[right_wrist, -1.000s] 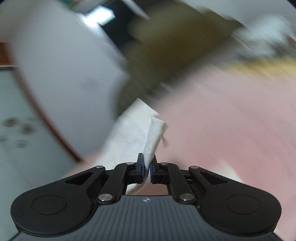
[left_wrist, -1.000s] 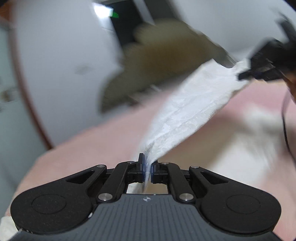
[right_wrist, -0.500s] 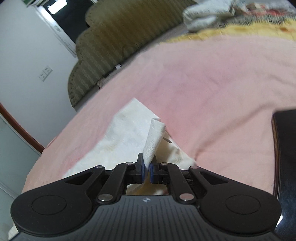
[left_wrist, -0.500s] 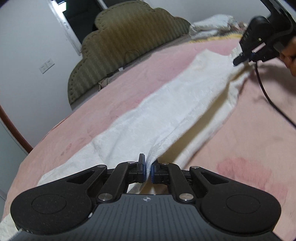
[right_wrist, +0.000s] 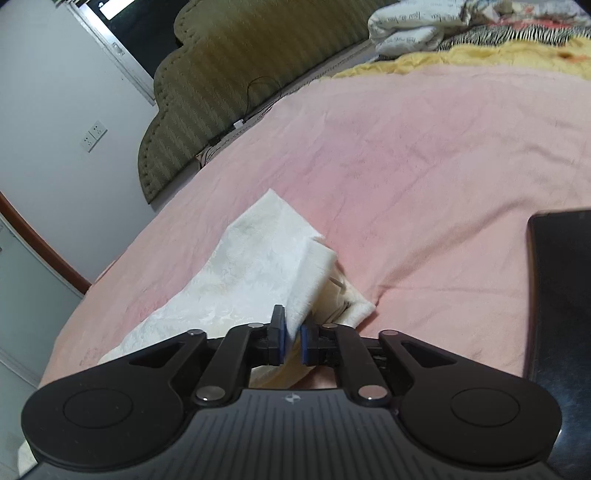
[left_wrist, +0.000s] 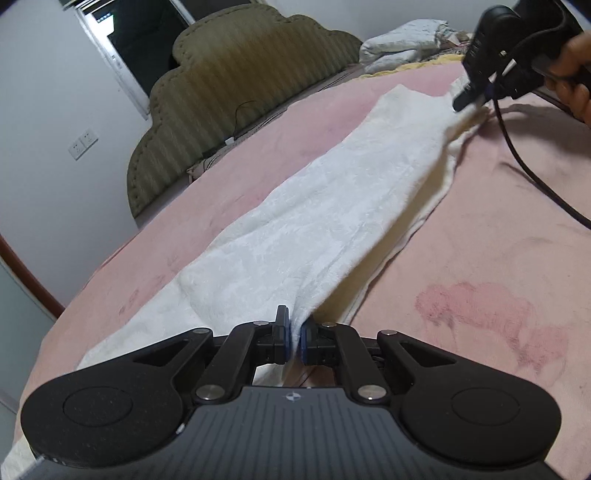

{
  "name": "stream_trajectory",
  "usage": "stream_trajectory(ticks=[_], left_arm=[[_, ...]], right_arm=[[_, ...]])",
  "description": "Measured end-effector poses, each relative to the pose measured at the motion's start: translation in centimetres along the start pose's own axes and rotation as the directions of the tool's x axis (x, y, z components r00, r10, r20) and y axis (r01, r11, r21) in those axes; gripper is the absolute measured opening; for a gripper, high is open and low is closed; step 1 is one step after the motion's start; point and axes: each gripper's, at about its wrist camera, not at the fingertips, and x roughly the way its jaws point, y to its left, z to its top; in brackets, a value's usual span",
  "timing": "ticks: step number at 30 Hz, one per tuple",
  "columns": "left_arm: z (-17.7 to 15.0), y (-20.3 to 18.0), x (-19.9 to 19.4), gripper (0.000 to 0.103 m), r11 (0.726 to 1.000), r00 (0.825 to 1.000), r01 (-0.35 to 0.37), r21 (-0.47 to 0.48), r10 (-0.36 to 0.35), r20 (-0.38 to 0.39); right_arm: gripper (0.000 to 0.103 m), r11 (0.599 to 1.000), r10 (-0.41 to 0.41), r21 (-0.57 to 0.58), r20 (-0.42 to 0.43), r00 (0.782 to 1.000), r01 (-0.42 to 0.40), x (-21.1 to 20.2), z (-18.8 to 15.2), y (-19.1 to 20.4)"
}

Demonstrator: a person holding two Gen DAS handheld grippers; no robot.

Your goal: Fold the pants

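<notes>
White pants (left_wrist: pixel 332 206) lie stretched lengthwise on a pink bed sheet (left_wrist: pixel 480 258), one leg folded over the other. My left gripper (left_wrist: pixel 293 341) is shut on the near end of the pants, low over the sheet. My right gripper (left_wrist: pixel 471 99) shows at the far end, gripping the other end. In the right wrist view, my right gripper (right_wrist: pixel 291 341) is shut on a fold of the pants (right_wrist: pixel 258 266), with its jaws slightly apart around the cloth.
An olive padded headboard (left_wrist: pixel 236 88) stands along the far left edge of the bed. Folded bedding (right_wrist: pixel 413 26) and a yellow blanket (right_wrist: pixel 498 55) lie at the far end. A dark flat object (right_wrist: pixel 561 295) lies on the sheet at right. A cable (left_wrist: pixel 524 162) trails from the right gripper.
Both grippers have lowered the pants from the air onto the bed. The cloth now lies flat and stretched out. The right gripper's jaws have opened slightly.
</notes>
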Motion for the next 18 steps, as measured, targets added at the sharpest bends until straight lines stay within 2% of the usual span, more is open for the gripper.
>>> stream_trajectory(ticks=[2, 4, 5, 6, 8, 10, 12, 13, 15, 16, 17, 18], left_arm=[[0.1, 0.8, 0.0, 0.012, 0.999, 1.0, 0.029, -0.033, -0.03, -0.01], [0.2, 1.6, -0.1, 0.012, 0.996, 0.998, 0.059, -0.067, -0.06, -0.015], [0.3, 1.8, -0.1, 0.012, 0.994, 0.997, 0.068, -0.08, -0.069, -0.014], [0.4, 2.0, -0.2, 0.012, 0.993, 0.997, 0.074, -0.089, -0.076, -0.016], [0.4, 2.0, -0.1, 0.012, 0.993, 0.997, 0.076, -0.093, -0.078, -0.018], [0.4, 1.5, 0.0, 0.012, 0.995, 0.998, 0.064, -0.076, -0.066, -0.019], [0.4, 1.2, -0.1, 0.012, 0.997, 0.998, 0.053, -0.06, -0.054, -0.017], [0.4, 1.1, -0.2, 0.011, 0.997, 0.998, 0.052, -0.053, -0.053, -0.017], [0.3, 1.1, -0.4, 0.016, 0.997, 0.998, 0.063, -0.038, -0.064, -0.019], [0.3, 1.2, -0.6, 0.02, 0.996, 0.997, 0.078, -0.032, -0.078, -0.018], [0.4, 1.5, -0.9, 0.021, 0.995, 0.995, 0.096, -0.03, -0.096, -0.016], [0.4, 2.0, -1.3, 0.023, 0.992, 0.993, 0.121, -0.041, -0.121, -0.01]], right_arm=[[0.021, 0.994, -0.099, -0.035, 0.109, 0.989, 0.103, -1.3, 0.3, 0.9], [0.025, 0.974, -0.188, -0.078, 0.247, 0.951, 0.212, -2.4, 0.7, 2.2], [0.025, 0.966, -0.191, -0.111, 0.299, 0.935, 0.233, -2.6, 1.0, 3.0], [0.025, 0.964, -0.167, -0.15, 0.303, 0.938, 0.22, -2.2, 1.4, 3.7], [0.025, 0.96, -0.079, -0.243, 0.23, 0.97, 0.136, -0.5, 2.3, 5.4], [0.025, 0.952, 0.008, -0.306, 0.093, 0.996, 0.021, 2.5, 2.8, 6.8], [0.025, 0.957, 0.046, -0.283, -0.045, 0.998, -0.057, 6.3, 3.1, 7.0], [0.025, 0.964, 0.036, -0.258, -0.09, 0.995, -0.058, 8.2, 3.2, 6.7], [0.024, 0.979, -0.001, -0.201, -0.112, 0.994, -0.022, 10.5, 3.9, 5.5], [0.024, 0.987, 0.01, -0.156, -0.092, 0.996, -0.025, 10.2, 4.3, 5.1], [0.025, 0.989, -0.031, -0.148, -0.058, 0.998, 0.022, 9.4, 4.5, 5.3], [0.025, 0.981, -0.063, -0.188, -0.015, 0.998, 0.059, 8.3, 4.4, 6.0]])
